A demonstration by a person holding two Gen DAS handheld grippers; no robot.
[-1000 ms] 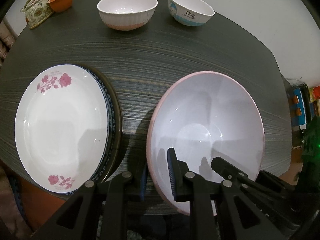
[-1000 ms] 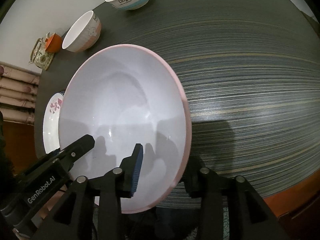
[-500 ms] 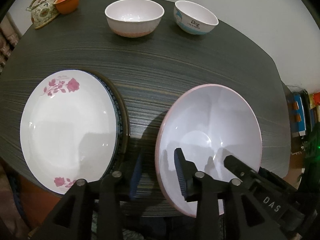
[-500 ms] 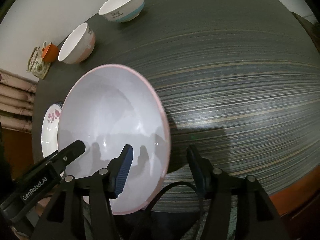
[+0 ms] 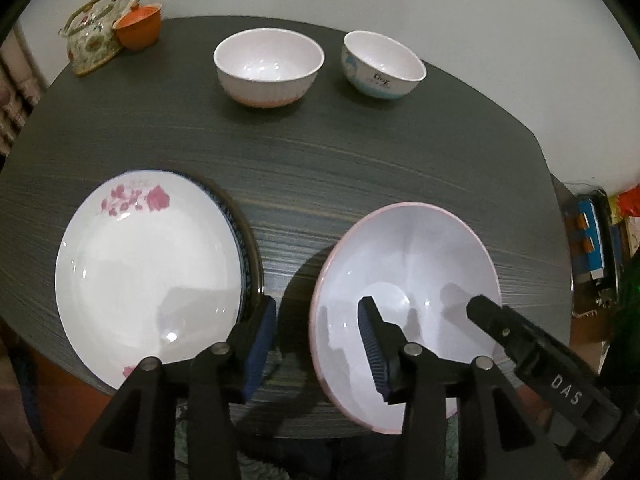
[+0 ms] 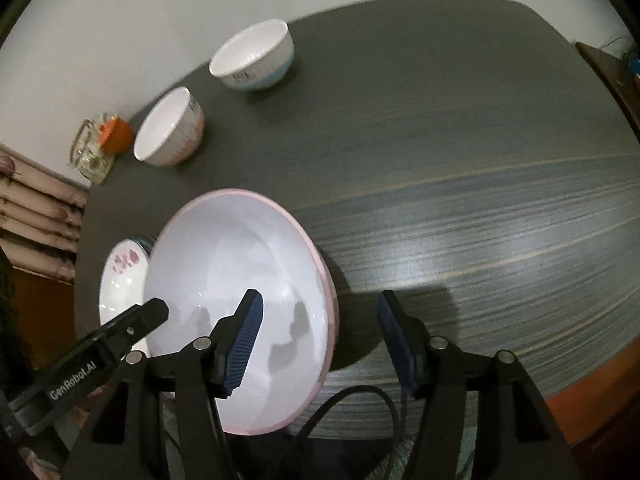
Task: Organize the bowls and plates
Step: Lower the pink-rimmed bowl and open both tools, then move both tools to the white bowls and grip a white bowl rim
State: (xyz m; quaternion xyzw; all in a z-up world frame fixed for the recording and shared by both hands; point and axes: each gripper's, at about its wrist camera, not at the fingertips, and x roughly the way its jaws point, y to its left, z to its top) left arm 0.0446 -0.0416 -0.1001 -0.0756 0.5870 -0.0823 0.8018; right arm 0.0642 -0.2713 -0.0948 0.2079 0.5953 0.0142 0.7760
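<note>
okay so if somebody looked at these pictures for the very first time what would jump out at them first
The large pink-rimmed white bowl at the near edge of the dark wood-grain table dominates, straddled by the left gripper and right gripper, both with jaws opening, pads clear of its rim. Beside it lies a white rose-patterned plate on darker plates, with two small bowls at the far edge.

My left gripper (image 5: 316, 344) hides rose plate's (image 5: 148, 276) near rim; plates beneath mostly covered, count unclear.
</note>
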